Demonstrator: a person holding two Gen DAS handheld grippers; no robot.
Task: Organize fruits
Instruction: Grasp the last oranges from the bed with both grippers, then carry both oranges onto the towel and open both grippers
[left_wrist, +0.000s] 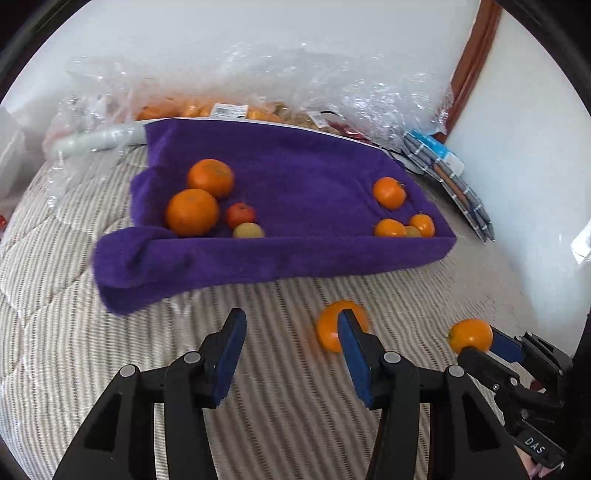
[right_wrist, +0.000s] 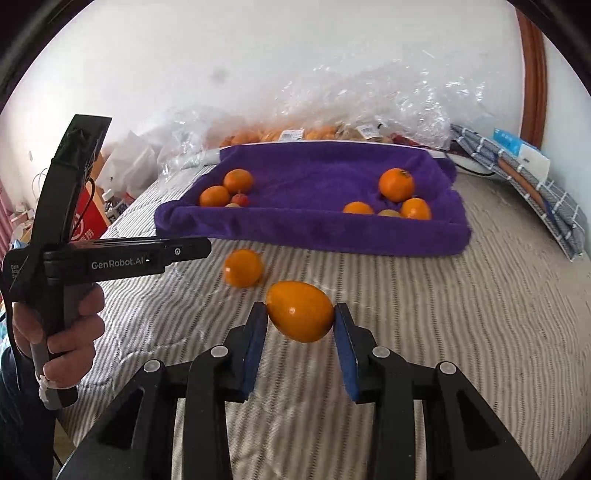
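Between the right hand-held gripper (right_wrist: 300, 314) pads sits an orange fruit (right_wrist: 300, 311).

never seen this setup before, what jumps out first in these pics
The purple towel-lined tray at the far side of the striped bedcover, with orange fruits clustered at both ends. Nearer, the right tool grips an oval orange fruit, a loose orange lies beside it, and the left tool is open.

A home bedroom, striped quilted bedspread (right_wrist: 480, 314) over a bed, plain white wall (right_wrist: 258, 55) behind the bed, folded checked bedding (right_wrist: 535, 192) at its far right corner, cluttered bags and boxes (right_wrist: 110, 184) left of the bed
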